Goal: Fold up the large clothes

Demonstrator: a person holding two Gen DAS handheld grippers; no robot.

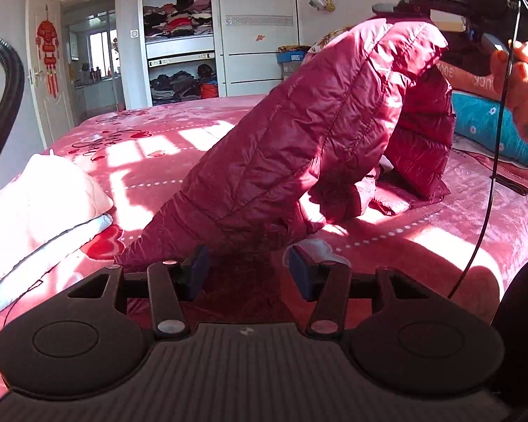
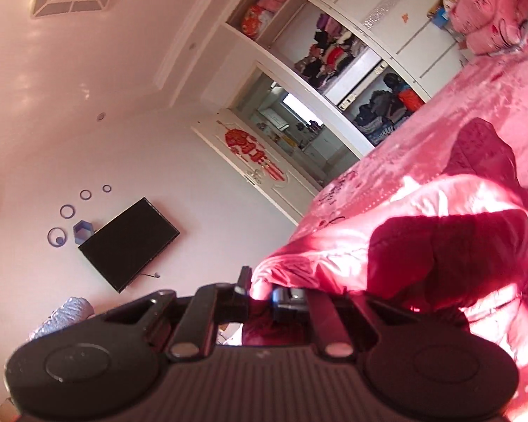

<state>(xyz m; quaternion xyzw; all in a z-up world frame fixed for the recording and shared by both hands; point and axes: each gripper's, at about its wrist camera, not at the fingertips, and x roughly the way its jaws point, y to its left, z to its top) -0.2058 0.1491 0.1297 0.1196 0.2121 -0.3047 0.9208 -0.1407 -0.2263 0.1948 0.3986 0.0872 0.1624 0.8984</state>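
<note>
A pink bedspread (image 1: pixel 165 147) printed with hearts covered the bed, sunlit in patches. A white wardrobe (image 1: pixel 257 28) stood against the far wall, its open shelves (image 1: pixel 177 17) packed with folded clothes, beside a doorway with a red hanging ornament (image 1: pixel 47 52). A pale folded quilt (image 1: pixel 35 197) lay at the bed's left edge. The crimson puffer jacket (image 1: pixel 299 133) rose off the bed, one end lifted by the right tool (image 2: pixel 264 293), clamped on its fabric. The left tool (image 1: pixel 244 270) stood parted over the jacket's lower edge; whether its pads touched I couldn't tell.
</note>
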